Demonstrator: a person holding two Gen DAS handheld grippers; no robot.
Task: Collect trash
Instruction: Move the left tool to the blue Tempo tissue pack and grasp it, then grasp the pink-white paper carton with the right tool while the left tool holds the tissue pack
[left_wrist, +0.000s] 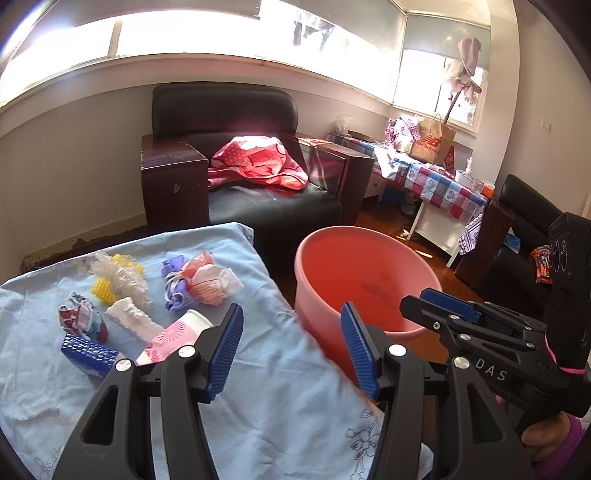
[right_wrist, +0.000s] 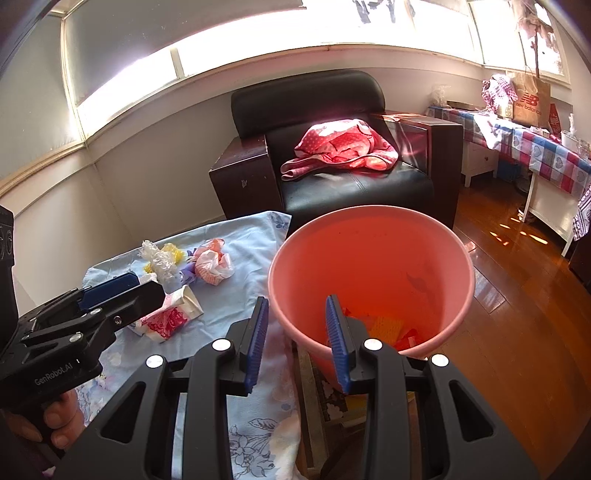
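Several bits of trash lie on a light blue cloth (left_wrist: 280, 398): a pink-and-white carton (left_wrist: 177, 336), a blue box (left_wrist: 88, 354), crumpled paper (left_wrist: 79, 317), a white tissue (left_wrist: 129, 317), yellow netting with clear plastic (left_wrist: 118, 277) and an orange-white wrapper (left_wrist: 207, 284). A pink bucket (left_wrist: 369, 266) stands to the right of the cloth and holds yellow and orange scraps (right_wrist: 388, 328). My left gripper (left_wrist: 291, 350) is open and empty over the cloth's right edge. My right gripper (right_wrist: 298, 343) is open and empty at the bucket's (right_wrist: 369, 251) near rim.
A black armchair (left_wrist: 258, 199) with a red cloth (left_wrist: 258, 158) on its seat stands behind the bucket. At the right, a table with a checked cover (left_wrist: 436, 181) carries a paper bag. Wooden floor (right_wrist: 517, 295) lies to the right of the bucket.
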